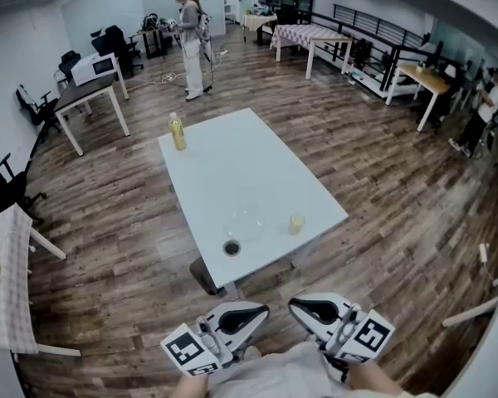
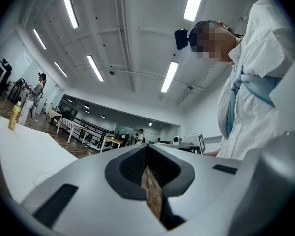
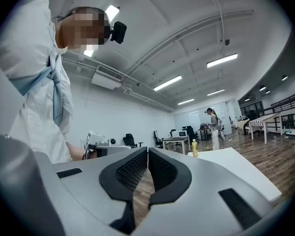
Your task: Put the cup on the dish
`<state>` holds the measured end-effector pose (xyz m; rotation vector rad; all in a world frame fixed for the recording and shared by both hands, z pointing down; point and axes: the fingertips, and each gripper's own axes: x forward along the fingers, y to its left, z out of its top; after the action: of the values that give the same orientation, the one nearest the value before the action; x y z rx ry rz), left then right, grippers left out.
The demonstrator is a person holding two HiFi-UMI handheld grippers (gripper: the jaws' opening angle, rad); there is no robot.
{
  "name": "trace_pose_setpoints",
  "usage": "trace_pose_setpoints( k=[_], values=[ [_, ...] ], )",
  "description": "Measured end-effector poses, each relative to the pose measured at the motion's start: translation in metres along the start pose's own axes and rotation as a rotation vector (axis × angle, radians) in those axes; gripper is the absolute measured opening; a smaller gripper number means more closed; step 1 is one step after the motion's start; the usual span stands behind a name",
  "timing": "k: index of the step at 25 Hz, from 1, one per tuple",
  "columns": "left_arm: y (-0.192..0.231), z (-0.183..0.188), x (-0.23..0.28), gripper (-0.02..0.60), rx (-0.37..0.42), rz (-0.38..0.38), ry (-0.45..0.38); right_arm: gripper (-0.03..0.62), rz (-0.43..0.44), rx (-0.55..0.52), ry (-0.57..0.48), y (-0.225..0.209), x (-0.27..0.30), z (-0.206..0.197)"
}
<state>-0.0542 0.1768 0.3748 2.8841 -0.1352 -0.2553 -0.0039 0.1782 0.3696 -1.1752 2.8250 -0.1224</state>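
Both closed and empty, left hand-held gripper (image 1: pixel 264 310) and right hand-held gripper (image 1: pixel 293 304) are hovering short of desk (image 1: pixel 232 164); cup (image 1: pixel 295 223) is standing near dish (image 1: pixel 244 222), not touching.

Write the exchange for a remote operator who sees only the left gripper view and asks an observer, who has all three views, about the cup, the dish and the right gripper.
Operator: My view shows no cup. Where is it?
Observer: The head view shows a yellowish cup standing near the near edge of the white table. It is to the right of the clear dish and apart from it.
Operator: Is the right gripper carrying anything?
Observer: No. In its own view the right gripper has its jaws together with nothing between them.
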Motion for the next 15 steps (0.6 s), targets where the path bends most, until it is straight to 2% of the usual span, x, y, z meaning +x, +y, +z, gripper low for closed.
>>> trace_pose_setpoints(
  k=[11,15],
  values=[
    [0.000,0.004,-0.007,0.002,0.003,-0.001,-0.025,0.032,0.022,-0.017,-0.014,0.009,0.004,0.003],
    [0.002,0.001,-0.015,0.002,-0.004,0.004,-0.007,0.032,0.017,-0.023,-0.012,0.012,0.005,0.005]
  ],
)
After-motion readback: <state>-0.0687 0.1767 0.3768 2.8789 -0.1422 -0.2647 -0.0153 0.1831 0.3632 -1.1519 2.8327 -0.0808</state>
